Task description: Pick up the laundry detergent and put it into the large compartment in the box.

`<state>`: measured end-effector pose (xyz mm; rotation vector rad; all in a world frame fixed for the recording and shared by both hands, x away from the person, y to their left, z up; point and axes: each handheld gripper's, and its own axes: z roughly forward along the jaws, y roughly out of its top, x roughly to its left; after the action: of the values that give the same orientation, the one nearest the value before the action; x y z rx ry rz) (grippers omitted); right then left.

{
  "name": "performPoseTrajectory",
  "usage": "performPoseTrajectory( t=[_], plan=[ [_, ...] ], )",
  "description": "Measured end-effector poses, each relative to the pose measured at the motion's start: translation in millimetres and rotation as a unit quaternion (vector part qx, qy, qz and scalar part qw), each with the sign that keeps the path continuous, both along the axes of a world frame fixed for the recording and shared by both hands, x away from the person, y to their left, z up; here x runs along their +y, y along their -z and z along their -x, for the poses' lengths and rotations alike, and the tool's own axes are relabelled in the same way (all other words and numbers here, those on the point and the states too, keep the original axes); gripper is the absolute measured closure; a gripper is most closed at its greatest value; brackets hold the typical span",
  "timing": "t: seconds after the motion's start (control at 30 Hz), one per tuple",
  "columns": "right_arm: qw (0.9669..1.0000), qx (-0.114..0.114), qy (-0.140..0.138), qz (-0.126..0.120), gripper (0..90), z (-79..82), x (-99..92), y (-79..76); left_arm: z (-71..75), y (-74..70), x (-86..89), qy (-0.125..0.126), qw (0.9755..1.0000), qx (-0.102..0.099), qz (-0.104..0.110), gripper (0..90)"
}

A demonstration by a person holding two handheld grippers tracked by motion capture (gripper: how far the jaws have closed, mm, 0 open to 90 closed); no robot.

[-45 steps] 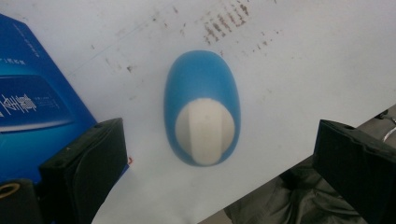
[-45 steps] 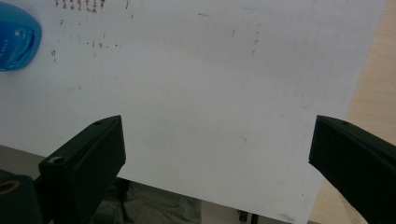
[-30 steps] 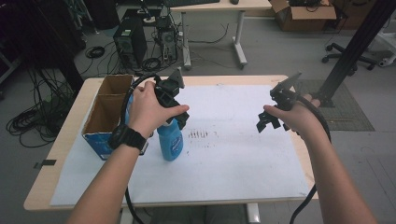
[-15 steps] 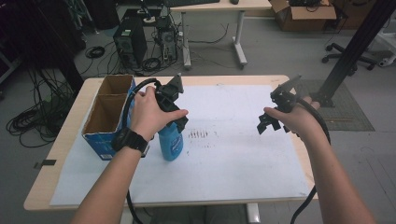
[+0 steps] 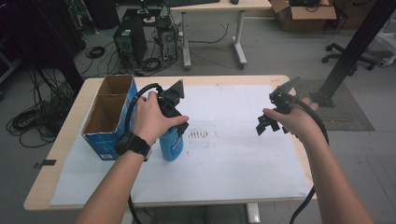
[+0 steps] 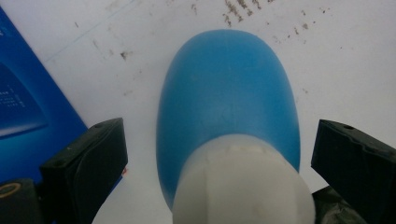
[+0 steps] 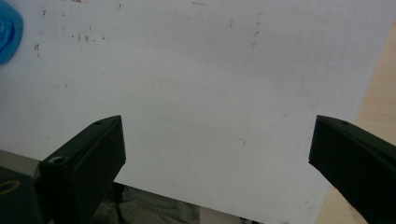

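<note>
A blue bottle (image 5: 171, 145) with a white cap (image 6: 240, 186) stands upright on the white sheet (image 5: 224, 154), just right of a blue cardboard box (image 5: 106, 116). My left gripper (image 5: 173, 122) points down over the bottle's top. In the left gripper view its jaws stand wide on either side of the bottle (image 6: 229, 98), with gaps on both sides, so the left gripper (image 6: 217, 140) is open. My right gripper (image 5: 270, 122) hovers over the right part of the sheet. It is open, and the right gripper (image 7: 217, 140) has bare paper beneath it.
The box has two open-topped compartments that look empty. Dark smudges (image 5: 200, 135) mark the sheet right of the bottle. The wooden table edge (image 7: 378, 107) runs close to the right gripper. Beyond the table are a desk (image 5: 215, 18), computer towers and cables on the floor.
The left hand has sunk slightly over the bottle. The right hand has hardly moved, and the bottle stands where it was.
</note>
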<state>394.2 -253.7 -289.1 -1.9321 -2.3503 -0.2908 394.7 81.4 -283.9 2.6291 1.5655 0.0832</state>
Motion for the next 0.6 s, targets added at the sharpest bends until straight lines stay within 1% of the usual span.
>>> performPoseTrajectory(
  t=[0.17,0.3,0.6],
  plan=[
    [1.0,0.0,0.0,0.0,3.8,0.3,0.9,0.7,0.0,3.2,0.5,-0.003,1.0,-0.001,-0.001,4.4],
    [1.0,0.001,-0.001,0.0,3.8,0.3,1.1,1.0,0.4,4.7,0.1,0.002,1.0,0.0,-0.003,5.4],
    [1.0,0.0,-0.001,0.0,3.9,0.1,2.1,1.5,0.7,7.6,-0.7,-0.001,1.0,0.002,-0.004,5.2]
  ],
)
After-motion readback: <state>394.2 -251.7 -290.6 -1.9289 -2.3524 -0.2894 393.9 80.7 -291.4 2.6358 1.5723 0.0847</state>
